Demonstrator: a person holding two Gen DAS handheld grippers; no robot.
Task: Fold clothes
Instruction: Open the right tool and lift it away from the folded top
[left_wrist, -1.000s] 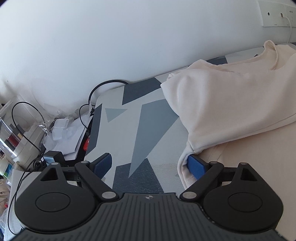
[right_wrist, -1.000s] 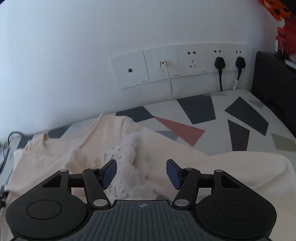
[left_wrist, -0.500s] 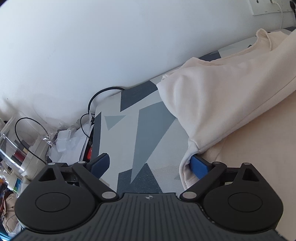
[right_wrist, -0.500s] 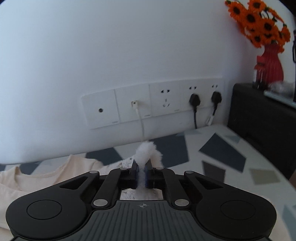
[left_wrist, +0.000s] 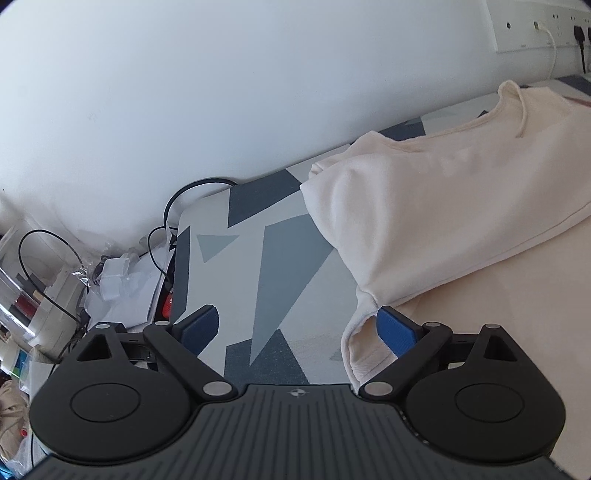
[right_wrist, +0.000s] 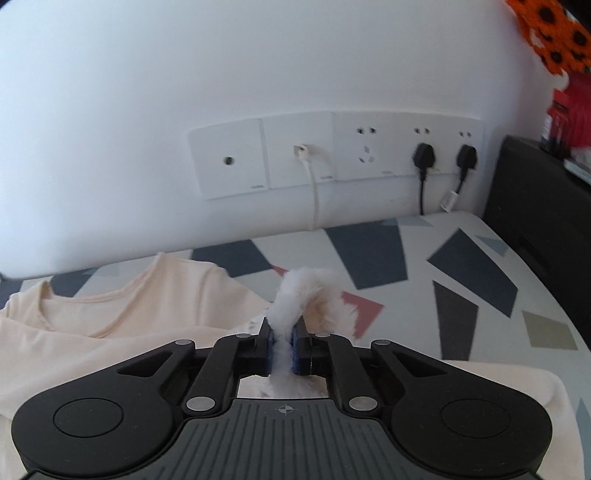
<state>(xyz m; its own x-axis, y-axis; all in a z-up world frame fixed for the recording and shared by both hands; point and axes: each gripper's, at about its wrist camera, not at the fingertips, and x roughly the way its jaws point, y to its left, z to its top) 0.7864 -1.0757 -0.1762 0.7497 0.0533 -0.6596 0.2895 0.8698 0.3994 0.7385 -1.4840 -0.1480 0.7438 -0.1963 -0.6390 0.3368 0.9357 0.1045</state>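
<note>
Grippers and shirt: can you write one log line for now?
left gripper open beside cream shirt | right gripper shut on fluffy white trim, opening

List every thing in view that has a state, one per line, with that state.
Left gripper: open, one blue pad beside the sweater's cuff.
Right gripper: shut on the white fluffy trim, jaws just easing apart.
Cream sweater: lying partly folded on the patterned bed cover.
Two black plugs: plugged into the wall sockets.
White cable: plugged in.
</note>
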